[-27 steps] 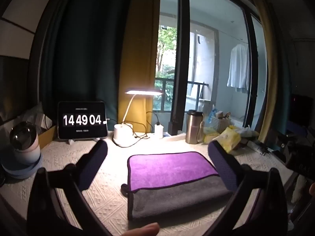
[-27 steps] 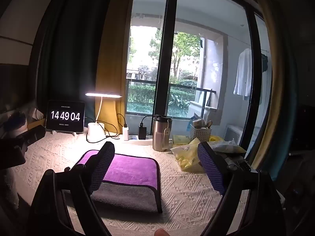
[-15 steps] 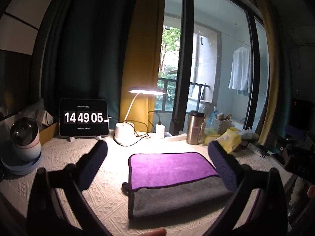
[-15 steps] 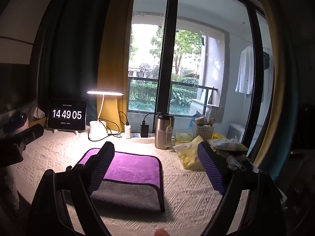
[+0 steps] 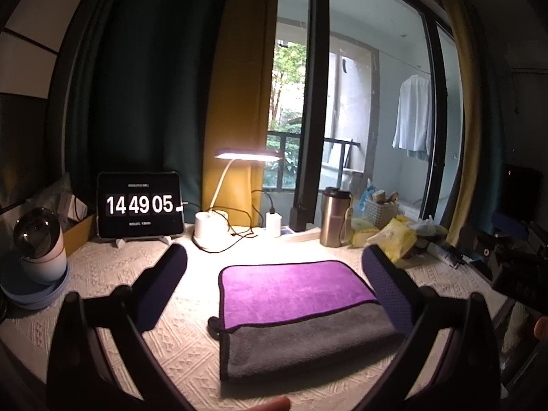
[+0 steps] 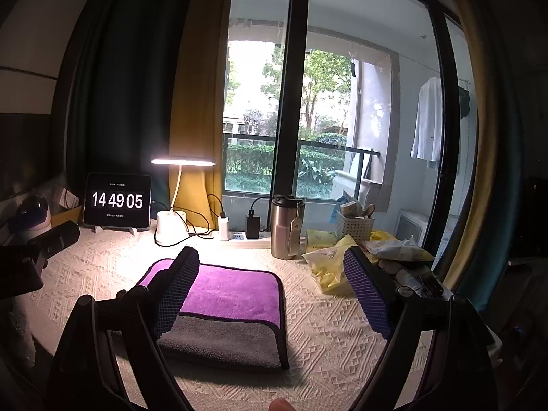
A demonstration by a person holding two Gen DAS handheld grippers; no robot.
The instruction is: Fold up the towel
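Both views have tilted and drawn back a little since the earlier frames — the clock tablet has ticked from 14 49 04 to 14 49 05, and the towel sits a touch lower and farther off, while its shape and place on the table are unchanged. That reads as a retreat from a finished fold rather than a fresh approach: the towel lies flat in a neat rectangle, purple face up with the grey layer showing along the near edge, so the task looks done or nearly so.

On the left, the left tongs are spread wide, one pad to each side of the towel in that view, holding nothing and hovering clear of the cloth. Moving right, the towel rests in the lamp-lit middle of the table, in front of the lamp and the steel tumbler. The right tongs are likewise wide apart and empty; their left pad overlaps the towel's left end in that view, but seems to hang above it rather than touching it.
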